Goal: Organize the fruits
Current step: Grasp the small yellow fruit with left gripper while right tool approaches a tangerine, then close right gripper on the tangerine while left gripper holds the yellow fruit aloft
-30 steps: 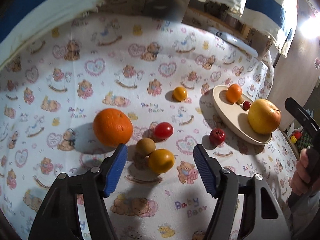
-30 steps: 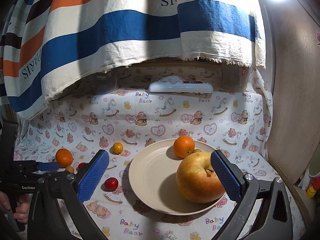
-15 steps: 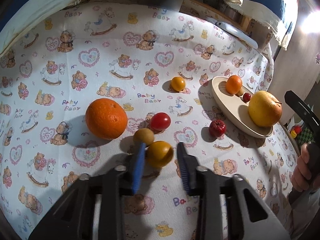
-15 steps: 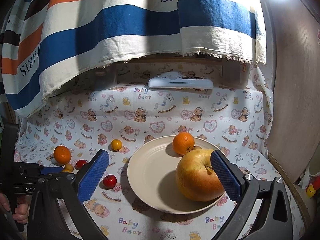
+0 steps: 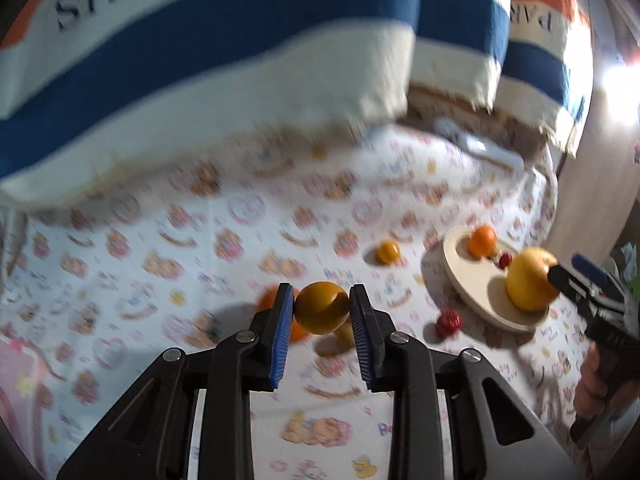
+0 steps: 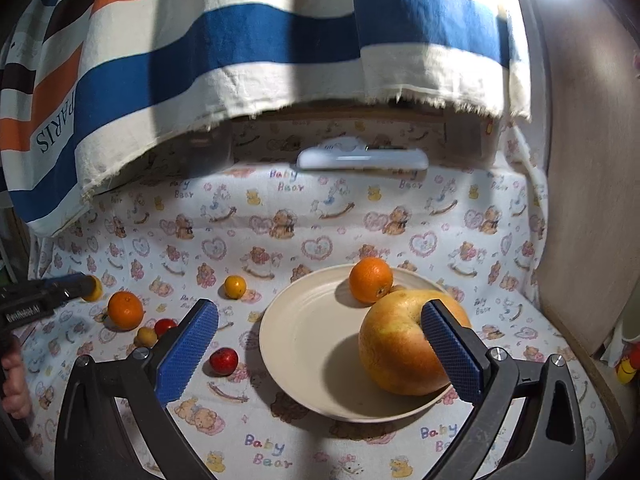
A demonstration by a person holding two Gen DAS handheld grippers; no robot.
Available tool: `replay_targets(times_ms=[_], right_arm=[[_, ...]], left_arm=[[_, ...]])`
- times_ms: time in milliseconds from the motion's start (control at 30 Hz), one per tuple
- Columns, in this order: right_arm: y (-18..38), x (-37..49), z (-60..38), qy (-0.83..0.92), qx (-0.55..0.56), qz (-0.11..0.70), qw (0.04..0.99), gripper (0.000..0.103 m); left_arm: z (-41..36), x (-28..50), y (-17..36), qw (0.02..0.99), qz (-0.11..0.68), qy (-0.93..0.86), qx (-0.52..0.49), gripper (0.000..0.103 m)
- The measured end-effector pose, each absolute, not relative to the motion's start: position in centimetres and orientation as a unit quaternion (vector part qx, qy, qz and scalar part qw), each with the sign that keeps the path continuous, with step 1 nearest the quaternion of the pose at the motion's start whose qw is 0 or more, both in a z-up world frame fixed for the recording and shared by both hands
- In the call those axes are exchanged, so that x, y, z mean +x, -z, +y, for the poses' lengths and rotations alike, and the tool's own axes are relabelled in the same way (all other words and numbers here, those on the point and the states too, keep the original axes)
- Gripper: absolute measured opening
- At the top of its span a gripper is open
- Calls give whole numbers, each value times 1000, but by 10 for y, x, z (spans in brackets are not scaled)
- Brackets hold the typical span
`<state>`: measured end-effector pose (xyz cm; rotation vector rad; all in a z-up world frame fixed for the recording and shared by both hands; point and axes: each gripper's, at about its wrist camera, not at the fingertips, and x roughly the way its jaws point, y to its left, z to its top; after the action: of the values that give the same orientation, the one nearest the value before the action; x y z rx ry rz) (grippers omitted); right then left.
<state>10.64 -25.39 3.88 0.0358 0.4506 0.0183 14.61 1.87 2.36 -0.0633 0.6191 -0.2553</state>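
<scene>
- Yellow-orange fruit (image 5: pixel 321 307): clamped between left gripper (image 5: pixel 322 312) pads, lifted above the cloth.
- Plate (image 5: pixel 472 280) lies forward-right of it.
- Right gripper (image 6: pixel 320 354): jaws wide apart, empty, over the plate.

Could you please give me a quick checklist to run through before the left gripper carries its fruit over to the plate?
1. Grip: left gripper is shut on the yellow-orange fruit, both blue pads against its sides: ok.
2. Lift: the fruit sits above the cloth and the loose fruits: ok.
3. Landing room: the plate has bare surface left of the big apple and the small orange: ok.
4. Path: the right gripper hangs open over the plate, in the way: not ok.
5. Red fruit lies near the plate rim on the route: cannot tell if cleared.
</scene>
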Motion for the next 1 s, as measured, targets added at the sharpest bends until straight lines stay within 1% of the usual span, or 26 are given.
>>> replay_targets(times_ms=[167,233,367,567,600,667,833,933,1000], right_arm=[[-59,96,-229,-38,-7,201,979,102],[-67,95,-215,-54,-16,199,978,102],[-77,101,-192,-94,-15,207,974,102],[-75,124,-147,-163,-26,253,953,102],[-73,128,-140,-175,-29,259,949,101],[-68,139,-123,-199,-31,277,940,92],[-60,161,-96,-242,-8,317,917,91],[-52,176,-81,-236,-12,329,914,81],[-44,188,-74,-238,-7,351,906,80]], left_arm=[[35,134,-57,965,248,88,-12,27],[39,131,-63,968,240,79,-4,28],[48,135,-65,965,252,77,-3,28],[69,138,-70,963,261,64,-18,28],[73,138,-70,963,262,60,-21,28],[79,140,-69,963,265,53,-24,28],[93,145,-66,961,270,36,-39,27],[102,149,-62,960,275,28,-48,27],[107,152,-58,958,281,24,-53,27]])
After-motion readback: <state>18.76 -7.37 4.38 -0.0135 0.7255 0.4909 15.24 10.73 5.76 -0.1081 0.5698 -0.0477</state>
